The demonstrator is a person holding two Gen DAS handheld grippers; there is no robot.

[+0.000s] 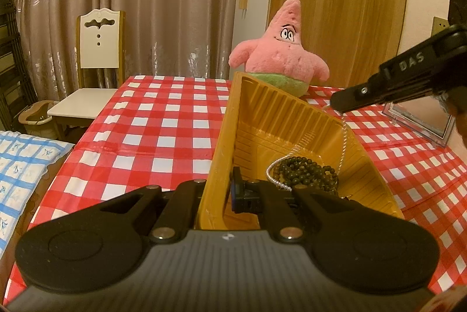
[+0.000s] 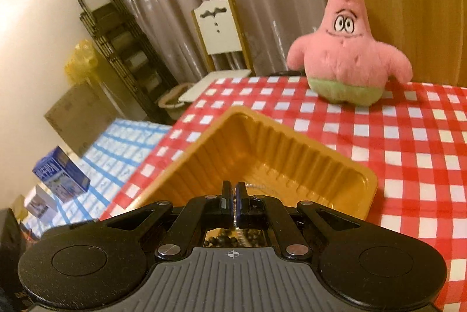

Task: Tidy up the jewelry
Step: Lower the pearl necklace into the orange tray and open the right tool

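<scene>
While dangling, necklace point(image 1: 342, 143) below right gripper point(image 1: 335, 105).

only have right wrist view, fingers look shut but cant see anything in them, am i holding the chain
observer: yes. The left wrist view shows the silver chain pinched at the tip of the right gripper, hanging into the yellow tray.
operator: does the low end reach anything
observer: it loops onto the dark bead bracelet on the tray floor.
operator: whats holding the tray
observer: the left gripper is shut on the tray's near wall.
</scene>
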